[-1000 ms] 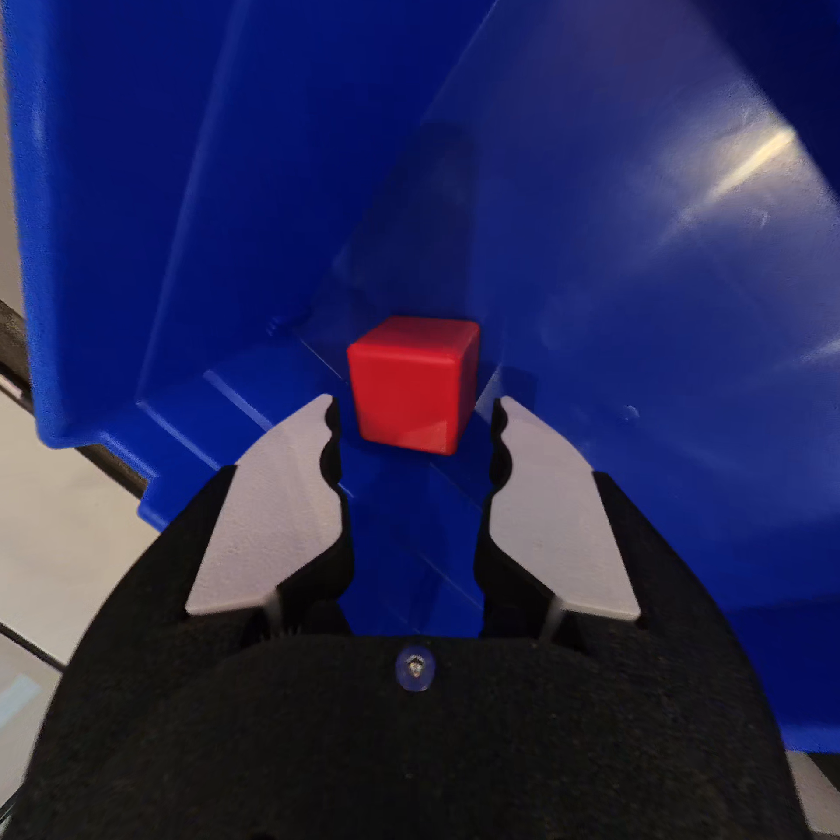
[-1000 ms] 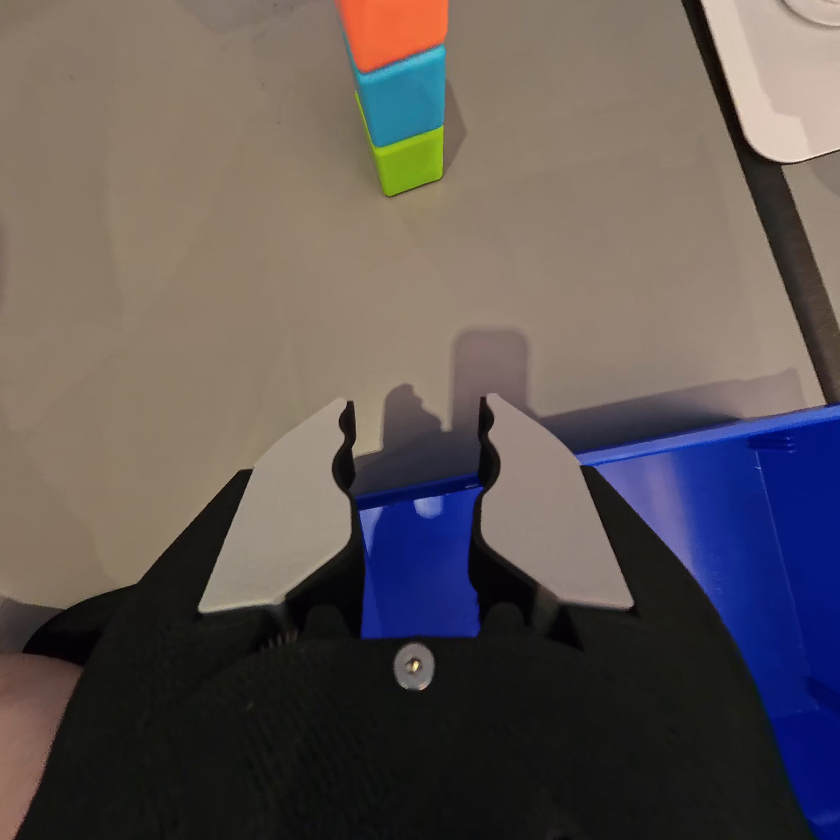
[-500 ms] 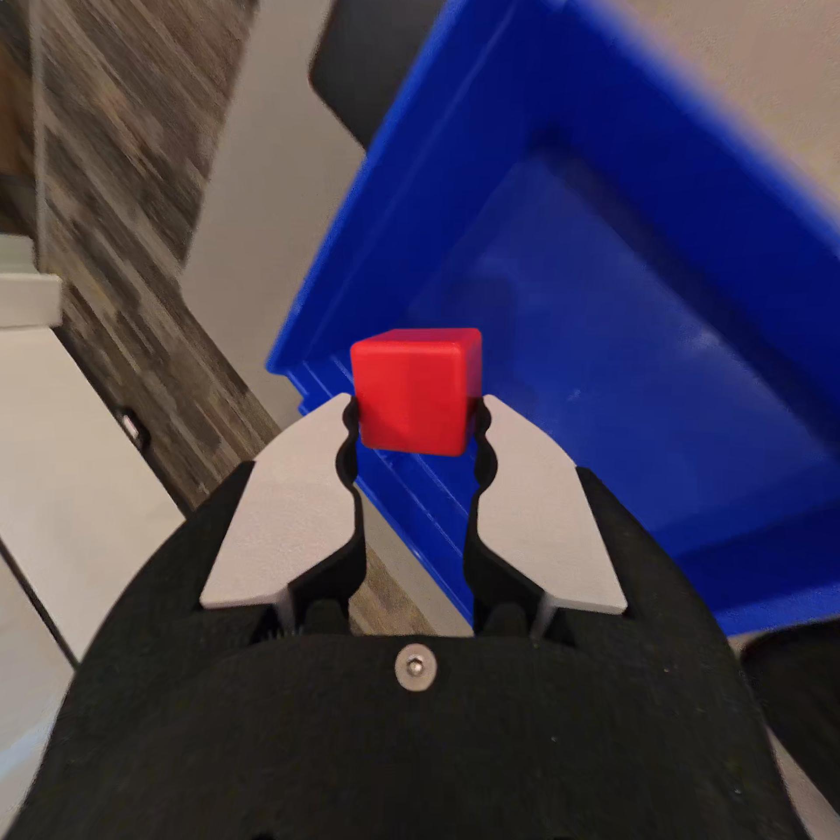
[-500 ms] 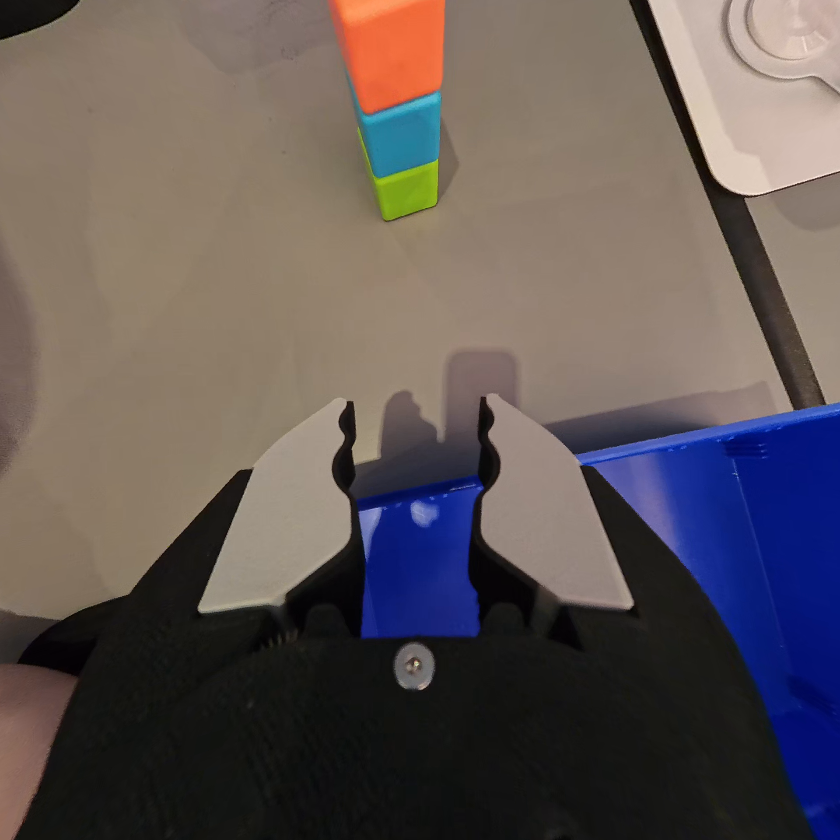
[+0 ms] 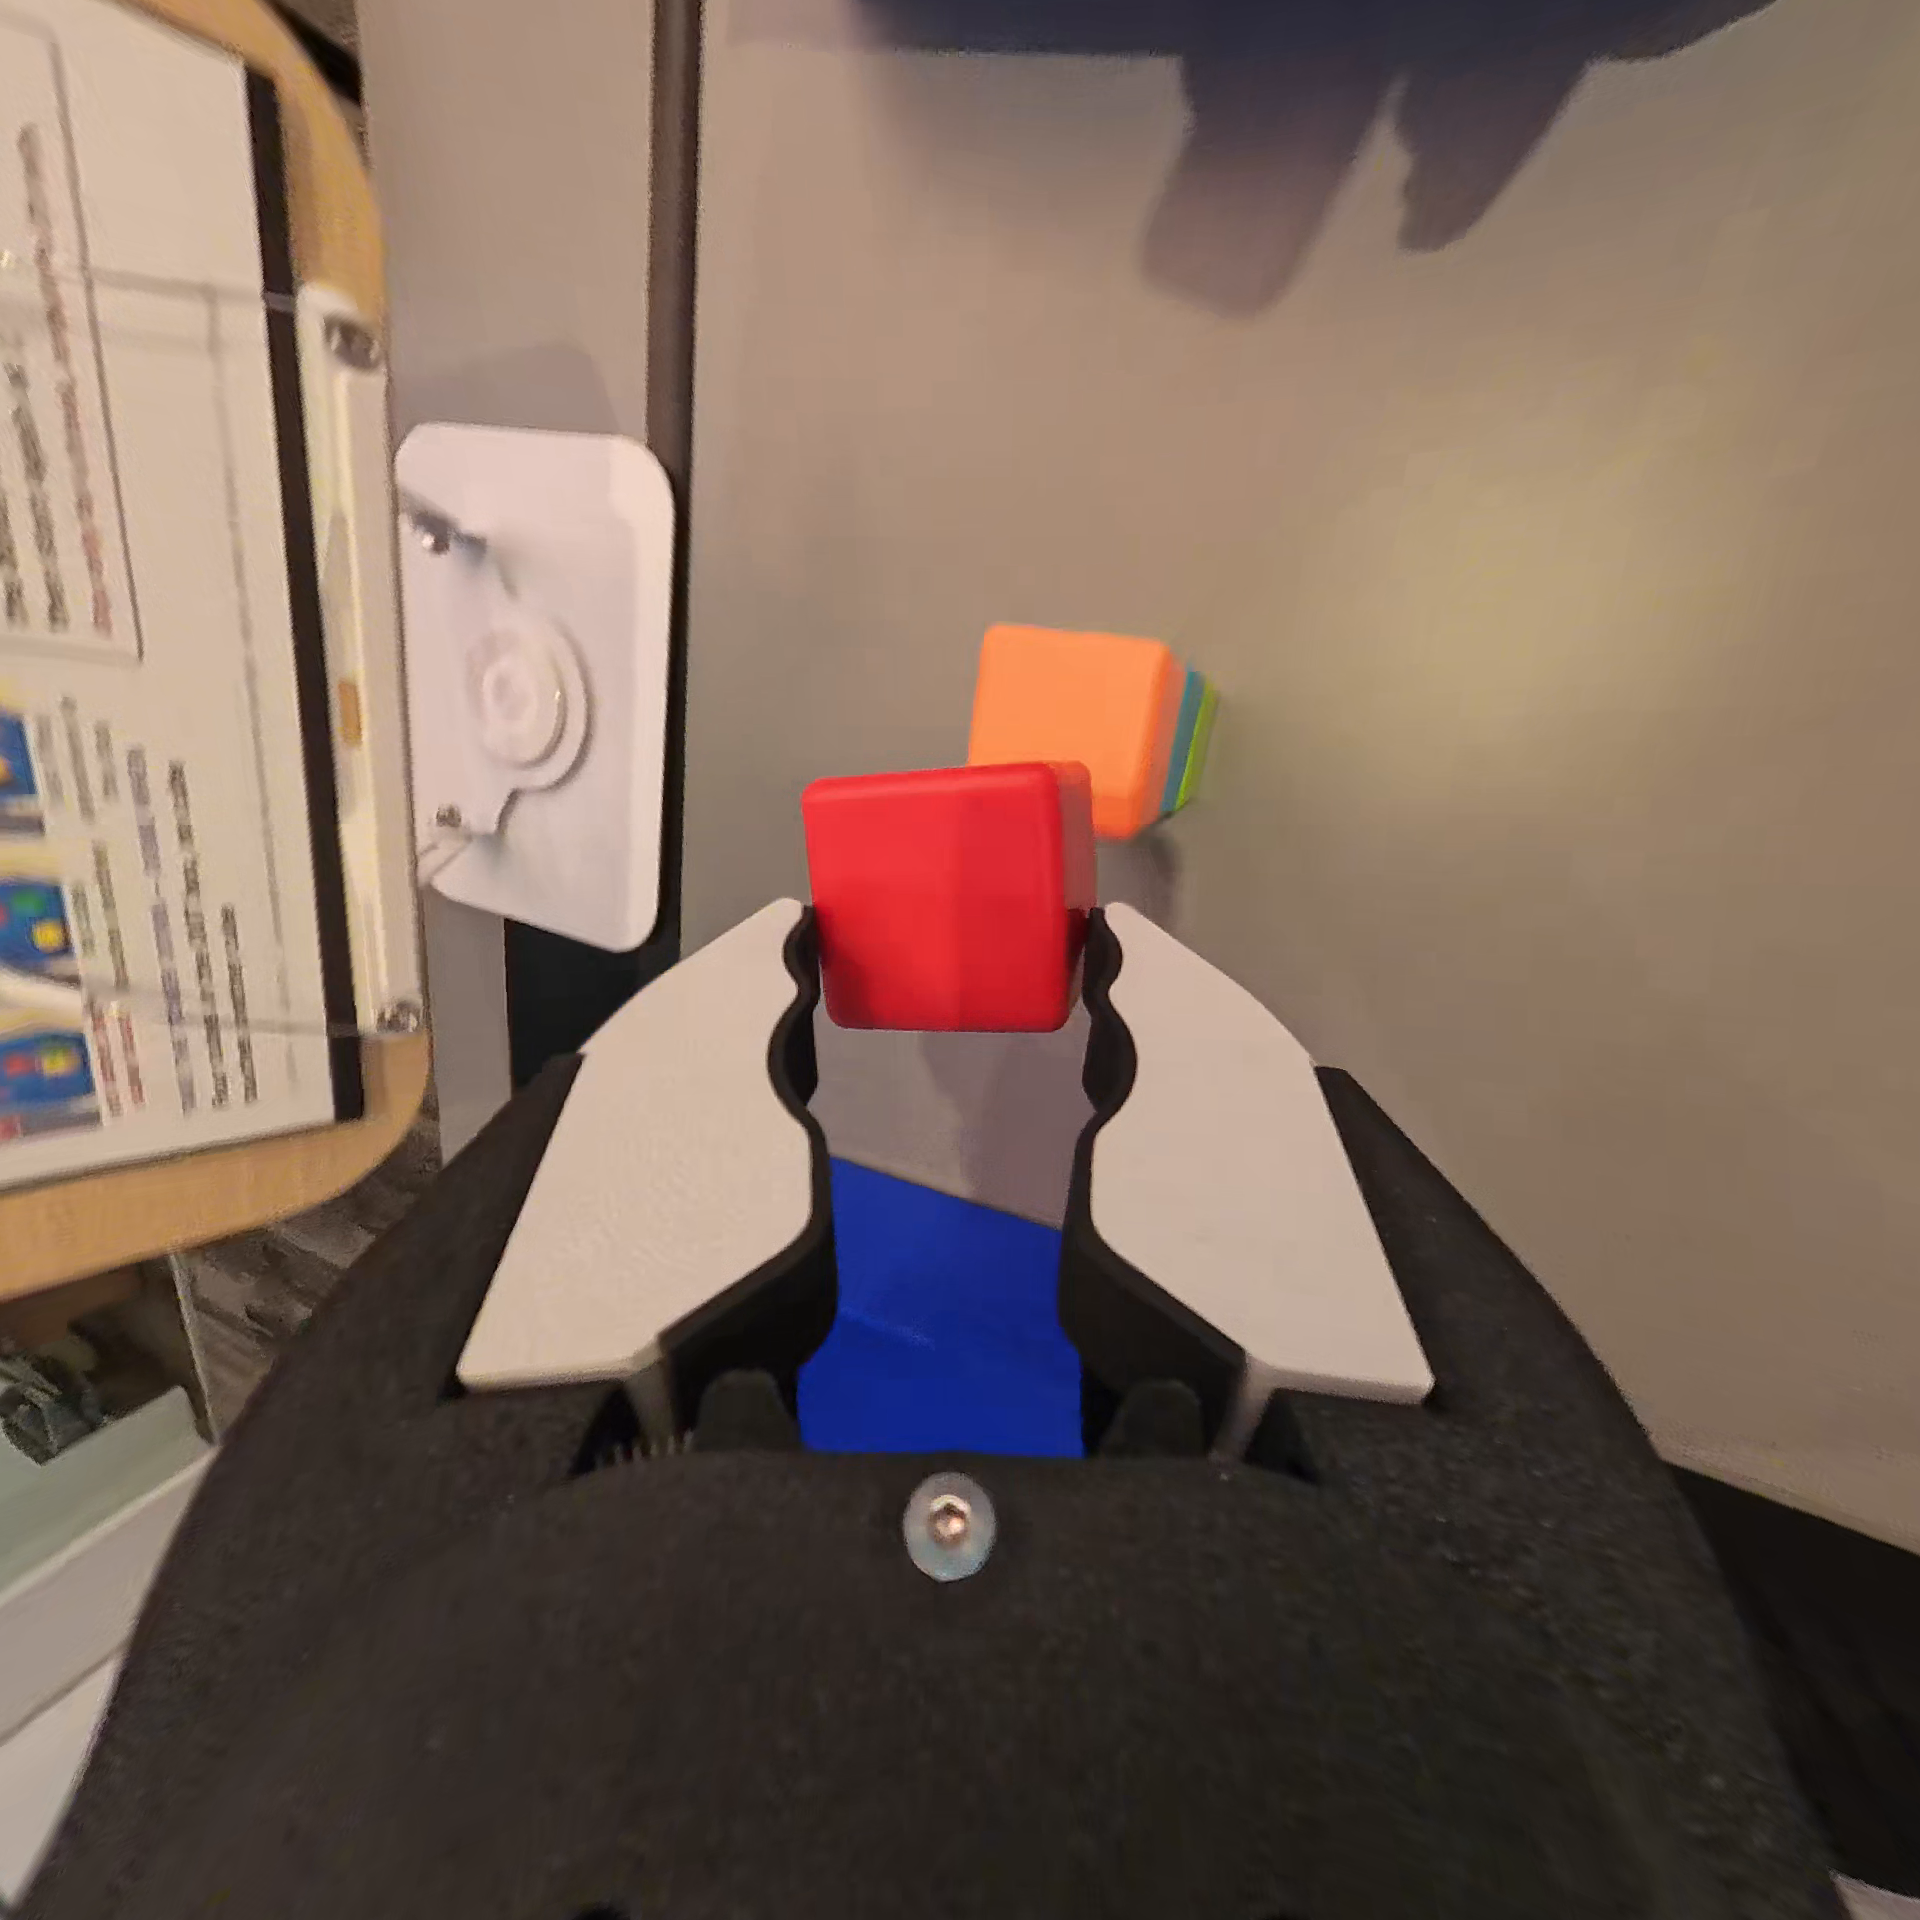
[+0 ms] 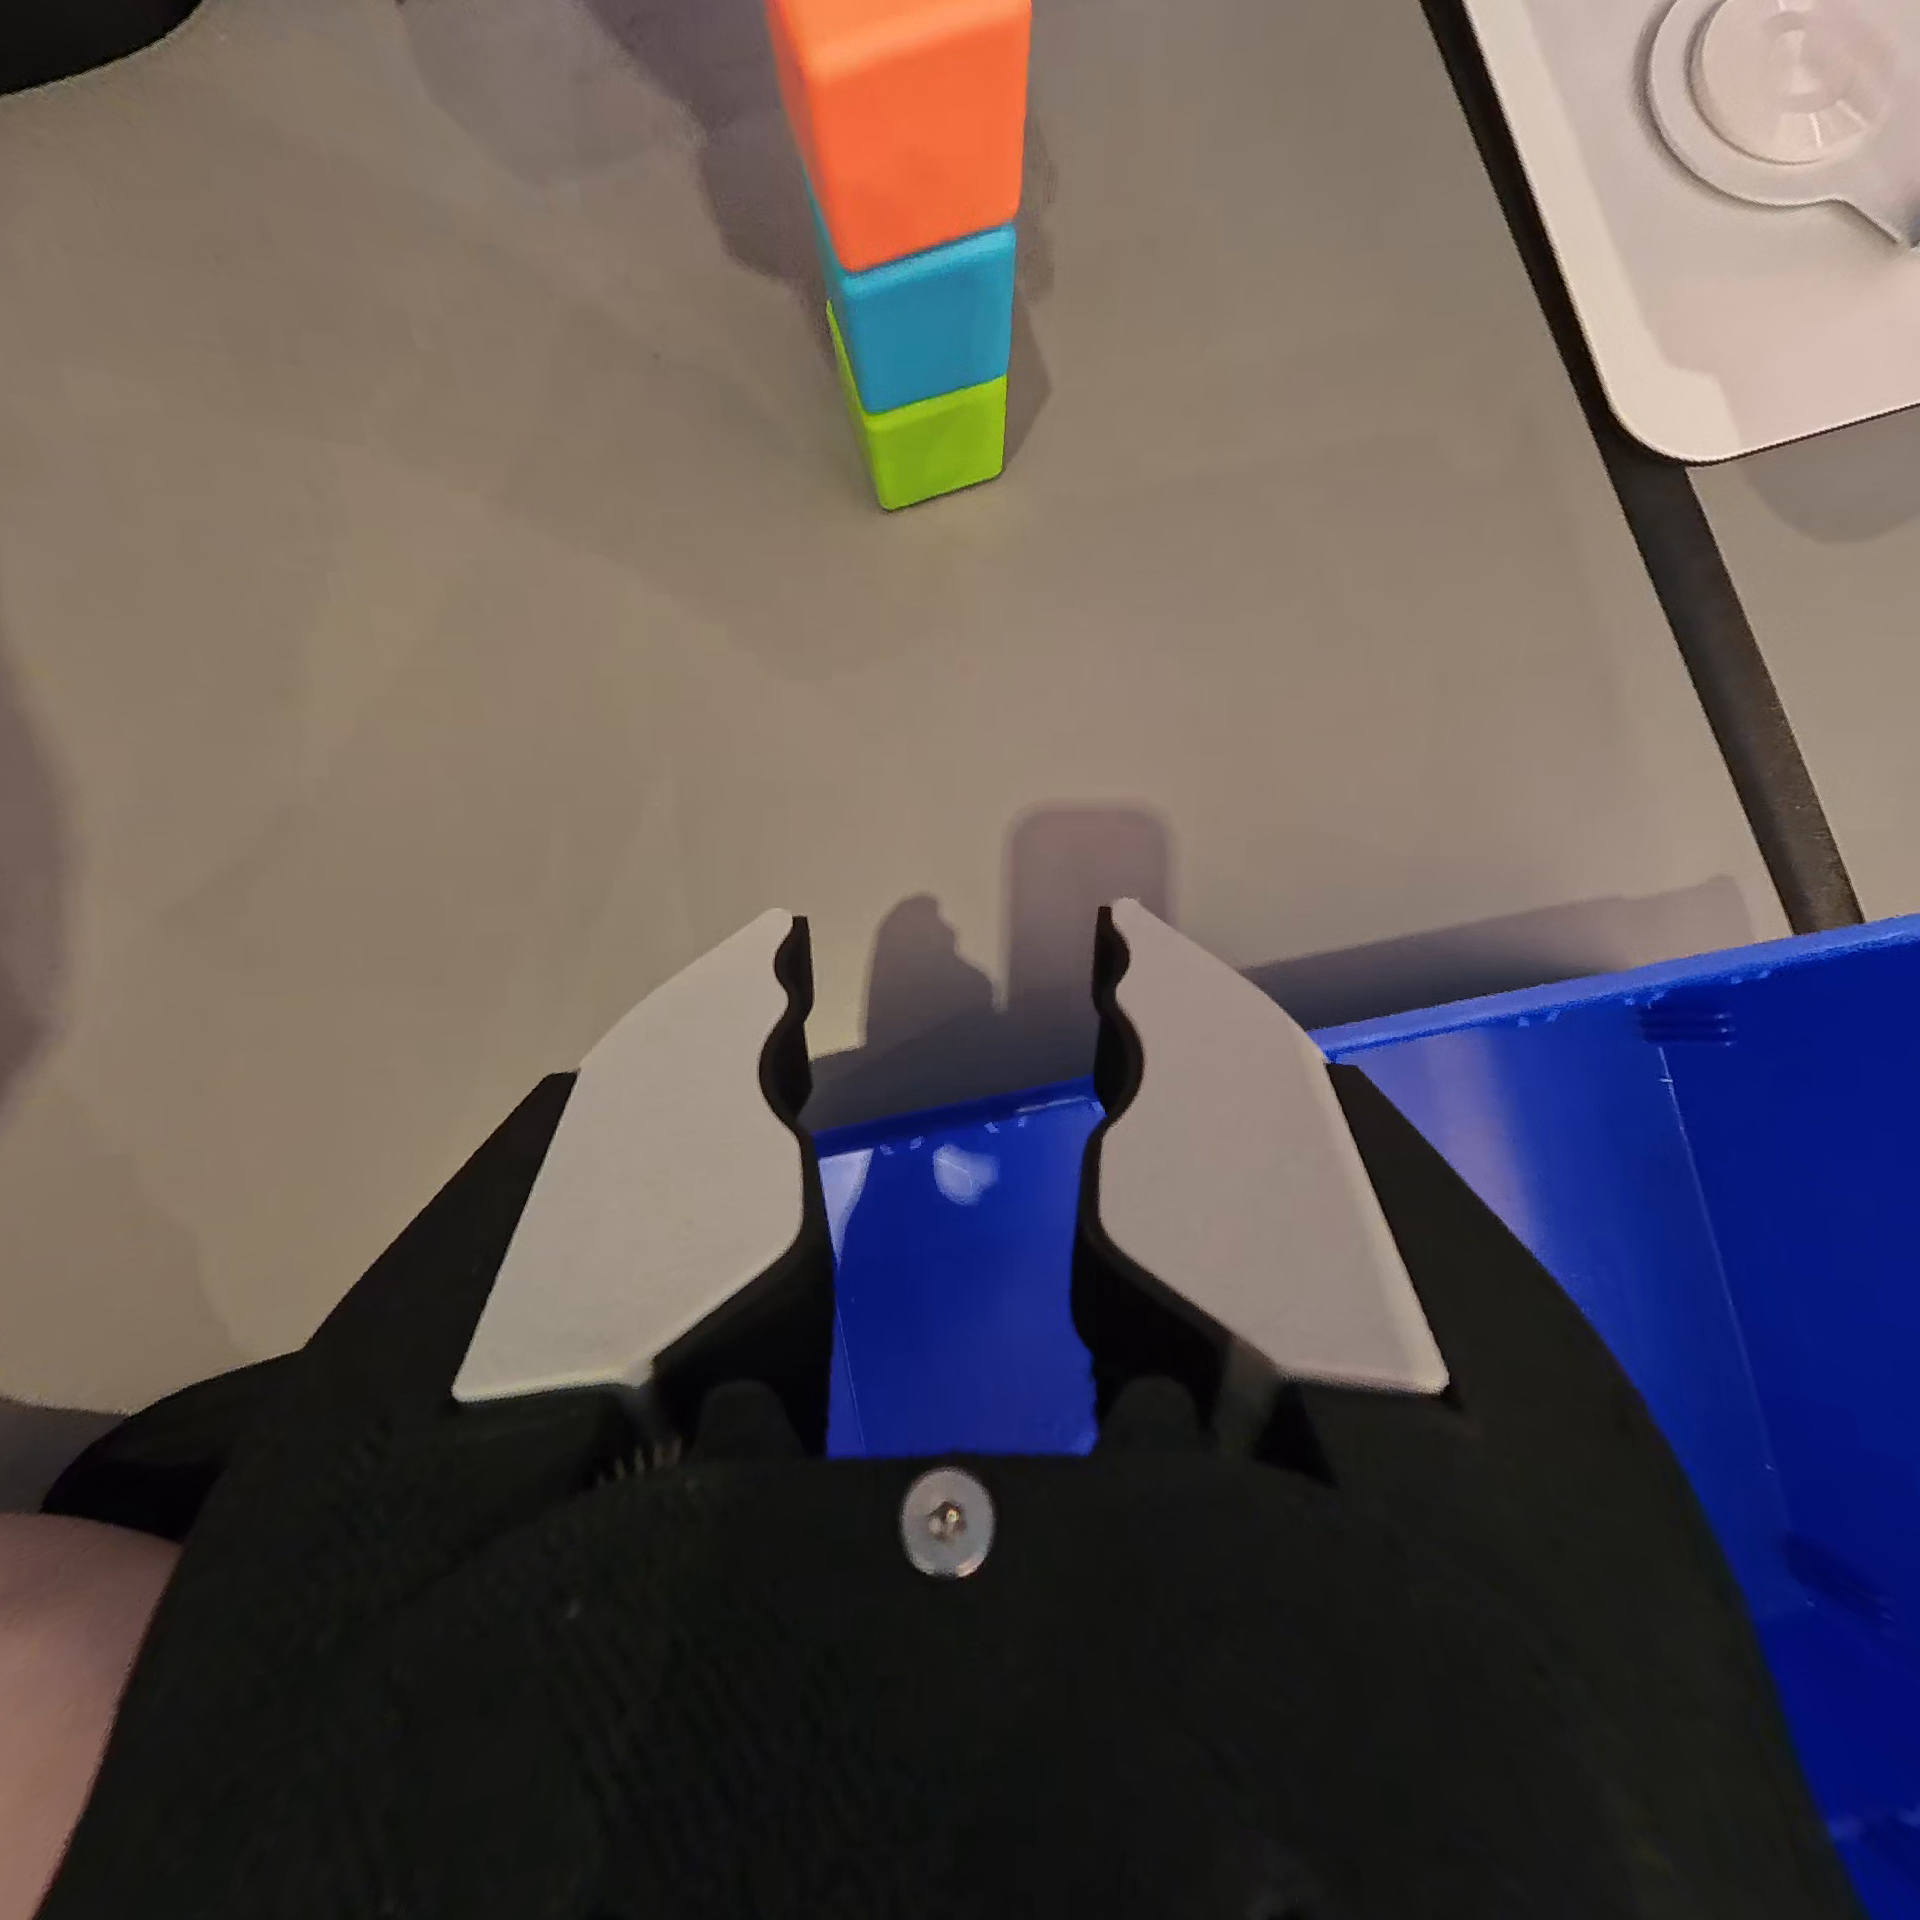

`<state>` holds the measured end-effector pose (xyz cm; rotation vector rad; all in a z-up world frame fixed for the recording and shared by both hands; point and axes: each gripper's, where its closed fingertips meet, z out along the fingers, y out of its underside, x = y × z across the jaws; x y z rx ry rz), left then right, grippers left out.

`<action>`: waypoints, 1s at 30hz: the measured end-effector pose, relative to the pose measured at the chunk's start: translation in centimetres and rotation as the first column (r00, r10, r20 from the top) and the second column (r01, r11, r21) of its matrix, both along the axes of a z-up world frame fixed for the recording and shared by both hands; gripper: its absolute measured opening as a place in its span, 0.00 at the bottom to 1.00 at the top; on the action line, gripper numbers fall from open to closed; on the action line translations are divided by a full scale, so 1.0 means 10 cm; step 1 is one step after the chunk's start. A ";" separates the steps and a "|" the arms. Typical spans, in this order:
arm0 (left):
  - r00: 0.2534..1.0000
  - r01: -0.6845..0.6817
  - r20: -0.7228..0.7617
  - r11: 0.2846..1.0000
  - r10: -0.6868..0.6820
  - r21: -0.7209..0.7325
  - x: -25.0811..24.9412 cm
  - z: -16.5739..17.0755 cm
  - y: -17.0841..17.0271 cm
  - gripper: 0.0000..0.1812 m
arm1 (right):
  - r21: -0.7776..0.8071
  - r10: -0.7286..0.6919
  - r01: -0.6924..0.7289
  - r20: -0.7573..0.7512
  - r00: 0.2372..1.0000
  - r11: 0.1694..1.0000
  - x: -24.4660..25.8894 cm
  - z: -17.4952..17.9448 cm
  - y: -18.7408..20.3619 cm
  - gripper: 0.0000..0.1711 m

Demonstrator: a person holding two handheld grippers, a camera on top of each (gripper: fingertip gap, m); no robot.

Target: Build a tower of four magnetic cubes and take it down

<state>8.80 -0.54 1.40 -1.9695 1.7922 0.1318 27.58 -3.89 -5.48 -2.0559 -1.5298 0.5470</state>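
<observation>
The grey surface (image 6: 416, 675) is carrying every item in both views. A blue bin (image 6: 1558, 1195) is sitting at its near edge, directly below the right gripper (image 6: 945, 914); in the left wrist view a strip of the bin (image 5: 935, 1330) is showing between the fingers. A white plate with a round fitting (image 5: 540, 686) is lying across a dark seam at the surface's side, and a wood-rimmed board bearing printed sheets (image 5: 156, 644) is lying beyond it.

A three-cube stack is standing upright on the surface, well apart from the bin: the green cube (image 6: 935, 447) is sitting at the base, the light-blue cube (image 6: 925, 322) is resting on it, and the orange cube (image 6: 904, 125) is topping it.

The left gripper (image 5: 945, 914) is clamping the red cube (image 5: 935, 894) between its fingertips, holding it in the air above the surface, near the stack and short of it. The right gripper is standing with its jaws apart, holding nothing, pointing toward the stack.
</observation>
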 end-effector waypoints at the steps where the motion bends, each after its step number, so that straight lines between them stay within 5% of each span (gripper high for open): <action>1: 1.000 0.018 -0.013 1.000 -0.018 -0.004 0.08 -0.02 0.00 0.27 | -0.001 -0.001 0.001 0.000 1.000 1.000 0.01 0.00 0.00 0.31; 14: 0.997 0.074 -0.014 0.990 -0.076 -0.121 0.29 -0.27 0.04 0.27 | -0.012 -0.016 0.016 -0.014 1.000 1.000 0.08 0.00 0.02 0.31; 19: 0.998 0.055 0.020 0.987 -0.053 -0.152 0.23 -0.33 0.05 0.35 | -0.012 -0.011 0.010 -0.011 1.000 1.000 0.06 -0.01 0.01 0.31; 25: 0.971 0.012 0.238 0.999 -0.001 -0.046 0.17 -0.10 -0.02 0.35 | 0.000 -0.004 0.004 -0.018 1.000 1.000 0.03 0.02 0.01 0.31; 30: 0.796 -0.158 0.584 0.986 0.161 -0.056 0.10 -0.08 -0.12 0.39 | 0.025 0.009 -0.008 -0.037 0.999 1.000 -0.04 0.09 0.01 0.31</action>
